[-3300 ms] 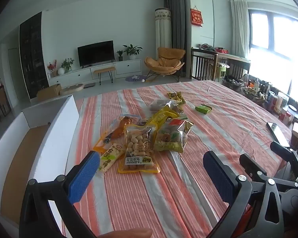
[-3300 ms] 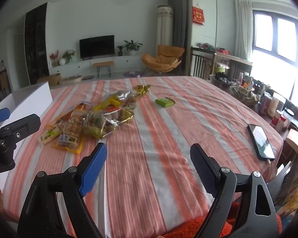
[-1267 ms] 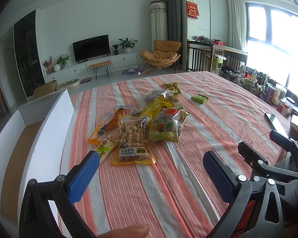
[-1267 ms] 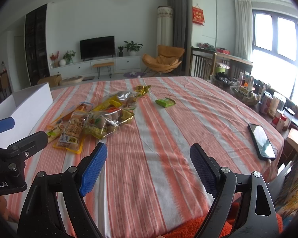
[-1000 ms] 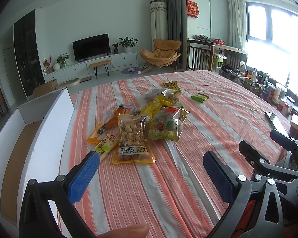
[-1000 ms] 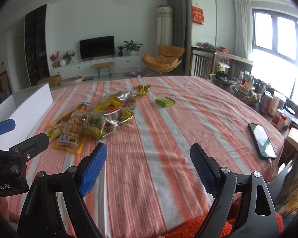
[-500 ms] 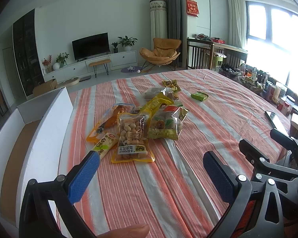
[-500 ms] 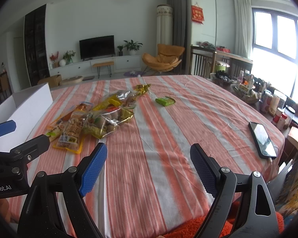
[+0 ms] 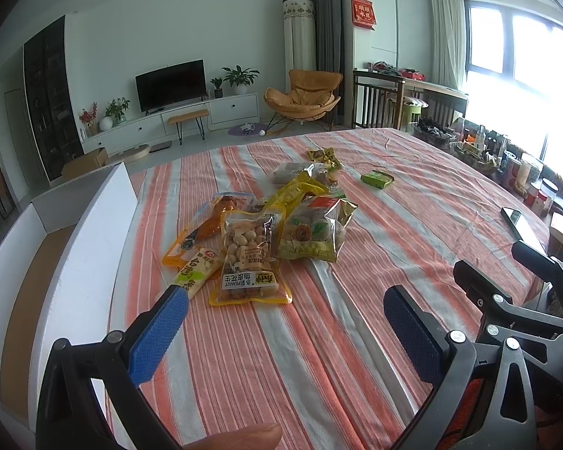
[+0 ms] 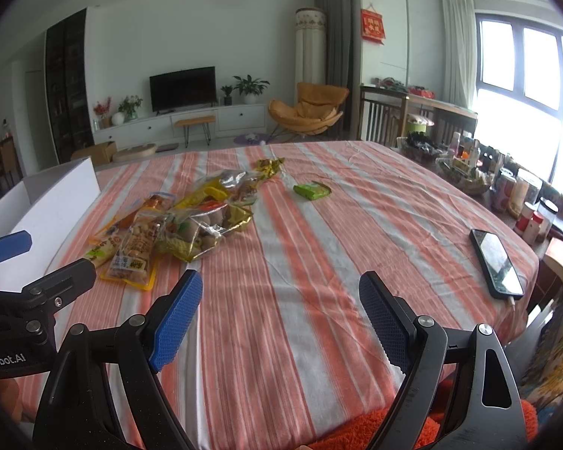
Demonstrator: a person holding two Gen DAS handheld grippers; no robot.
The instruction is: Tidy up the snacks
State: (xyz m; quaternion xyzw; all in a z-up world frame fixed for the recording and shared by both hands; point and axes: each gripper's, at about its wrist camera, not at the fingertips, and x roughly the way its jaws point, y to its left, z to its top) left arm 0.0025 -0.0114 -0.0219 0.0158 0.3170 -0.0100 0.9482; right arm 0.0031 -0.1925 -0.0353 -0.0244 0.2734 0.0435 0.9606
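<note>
1. The left gripper (image 9: pixel 281 311) is hovering over the striped tablecloth (image 9: pixel 413 225) at the bottom of the left wrist view, its blue-padded jaws spread wide and gripping nothing.
2. The right gripper (image 10: pixel 279 296) is hanging low in the right wrist view with its jaws gaping just as wide, nothing between them either.
3. The snack pile is lying in the middle of the left wrist view, well apart from both grippers: a peanut packet (image 9: pixel 249 262) is sitting nearest the camera, partly overlapping a long pale snack stick (image 9: pixel 197 270) on its left.
4. A clear bag with a gold edge (image 9: pixel 317 232) is resting just right of the peanut packet, touching it.
5. An orange packet (image 9: pixel 206 225) is lying behind the peanut packet toward the upper left, and a yellow wrapper (image 9: pixel 296 191) is poking up behind the pile.
6. A small green packet (image 9: pixel 377 179) is sitting alone to the upper right of the pile, apart from it.
7. A white box (image 9: pixel 79 262) is standing open along the left edge of the frame, beside the table.
8. A phone (image 10: pixel 497 262) is lying at the right edge of the right wrist view.
9. A fingertip (image 9: pixel 236 437) is showing at the bottom centre of the left wrist view.
</note>
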